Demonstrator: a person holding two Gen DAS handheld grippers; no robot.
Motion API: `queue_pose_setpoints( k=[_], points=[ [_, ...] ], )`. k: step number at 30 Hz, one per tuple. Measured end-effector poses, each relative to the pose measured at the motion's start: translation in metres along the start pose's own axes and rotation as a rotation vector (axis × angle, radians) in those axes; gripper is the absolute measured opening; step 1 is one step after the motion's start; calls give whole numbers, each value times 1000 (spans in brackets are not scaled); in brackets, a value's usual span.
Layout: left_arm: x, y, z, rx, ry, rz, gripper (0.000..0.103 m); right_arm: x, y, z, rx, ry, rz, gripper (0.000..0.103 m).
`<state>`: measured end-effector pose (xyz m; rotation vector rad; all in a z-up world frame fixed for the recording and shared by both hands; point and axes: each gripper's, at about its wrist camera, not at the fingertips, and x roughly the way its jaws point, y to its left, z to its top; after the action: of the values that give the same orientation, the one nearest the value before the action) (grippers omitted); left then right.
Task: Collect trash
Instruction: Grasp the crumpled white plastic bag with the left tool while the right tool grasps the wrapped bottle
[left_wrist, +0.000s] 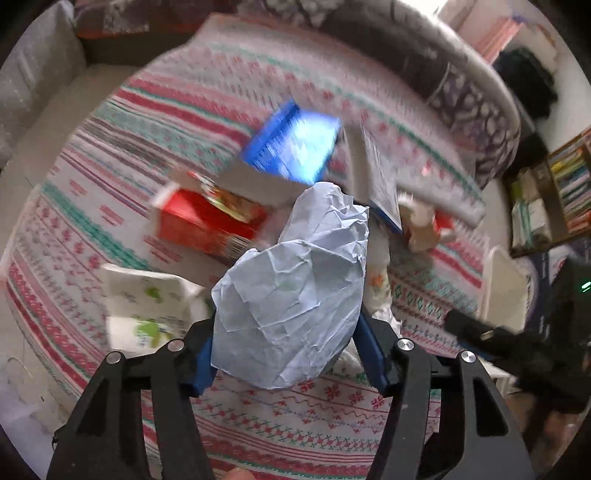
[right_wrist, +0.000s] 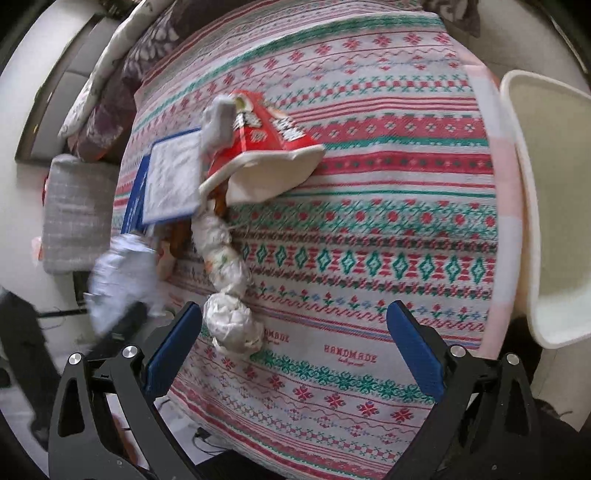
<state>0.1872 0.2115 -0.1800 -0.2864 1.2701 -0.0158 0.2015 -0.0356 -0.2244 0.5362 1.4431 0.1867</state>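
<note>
The left gripper (left_wrist: 286, 354) clamps a crumpled paper ball (left_wrist: 295, 291), lifted for binning; the right gripper (right_wrist: 293, 354) gapes empty near a paper wad (right_wrist: 232, 325)

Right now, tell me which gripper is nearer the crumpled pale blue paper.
Left. The left gripper has the crumpled pale blue paper between its fingers; the right gripper hangs open beside it.
</note>
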Motion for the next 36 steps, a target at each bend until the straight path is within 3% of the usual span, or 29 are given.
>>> queue_pose_setpoints(
  k=[5,11,16,22,24,28,36],
  points=[
    [-21,29,2,-66,-57,-10,62,14,29,-15,-109,-15,-62,96],
    [-31,55,-3,-108,-70,-1,62,34,68,-32,-238,-46,-115,96],
    [-35,63,-6,-120,-74,2,62,57,83,-40,-272,-25,-152,93],
    [-39,66,-8,-109,-78,0,62,78,87,-33,-261,6,-175,76],
    [-39,67,-9,-111,-76,1,62,79,89,-32,-272,0,-183,58],
    [-38,66,-10,-109,-75,7,62,79,92,-29,-287,8,-180,34],
    [-40,61,-9,-109,-112,26,62,58,96,-37,-345,-49,-192,32]
  ],
)
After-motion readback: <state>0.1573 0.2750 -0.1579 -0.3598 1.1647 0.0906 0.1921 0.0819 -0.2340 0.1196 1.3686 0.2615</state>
